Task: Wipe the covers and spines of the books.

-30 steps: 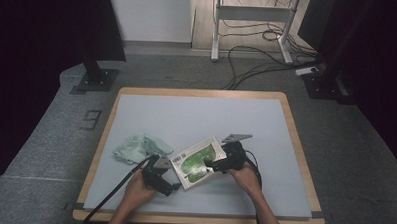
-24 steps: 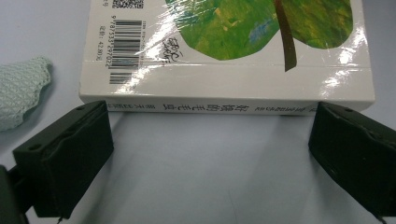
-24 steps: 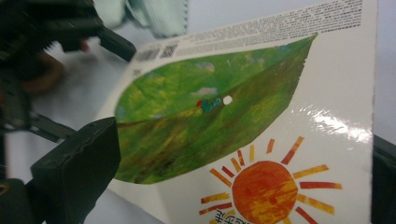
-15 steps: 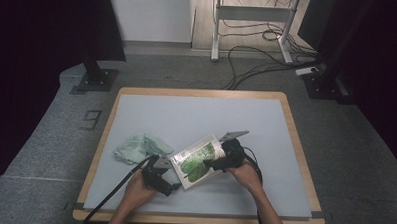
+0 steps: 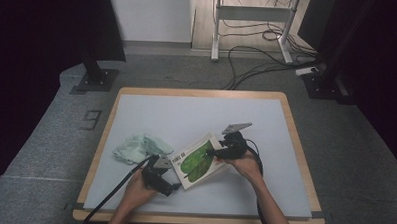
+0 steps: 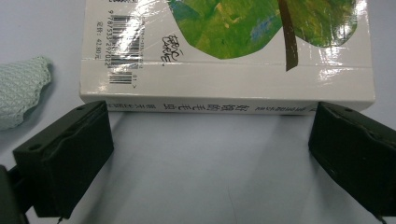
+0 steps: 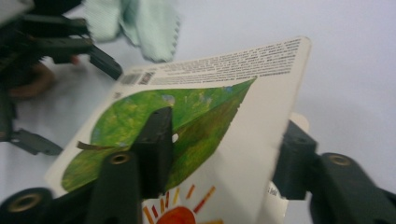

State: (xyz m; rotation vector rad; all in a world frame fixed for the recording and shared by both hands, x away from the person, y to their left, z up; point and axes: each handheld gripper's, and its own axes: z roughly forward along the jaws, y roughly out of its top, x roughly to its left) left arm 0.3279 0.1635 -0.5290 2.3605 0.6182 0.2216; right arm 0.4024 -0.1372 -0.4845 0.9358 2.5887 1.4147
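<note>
Green leaf cover marks the book (image 5: 197, 162), lying just below centre of the frame on the pale worktop (image 5: 196, 117). Right gripper (image 5: 216, 152) has its fingers clamped on the book's cover at the right edge, lifting that cover off the pages; right gripper view shows one finger (image 7: 156, 140) on the leaf print and the other behind the cover. Left gripper (image 5: 173, 186), lower left of centre, has fingers wide apart, tips at the spine (image 6: 224, 106) near its two ends without gripping. Mint cloth (image 5: 137, 149) lies crumpled just left of the book. Upper half of the worktop is bare; wooden rim (image 5: 202, 92) all round. Grey floor beyond, cables (image 5: 253, 64) at upper right.
</note>
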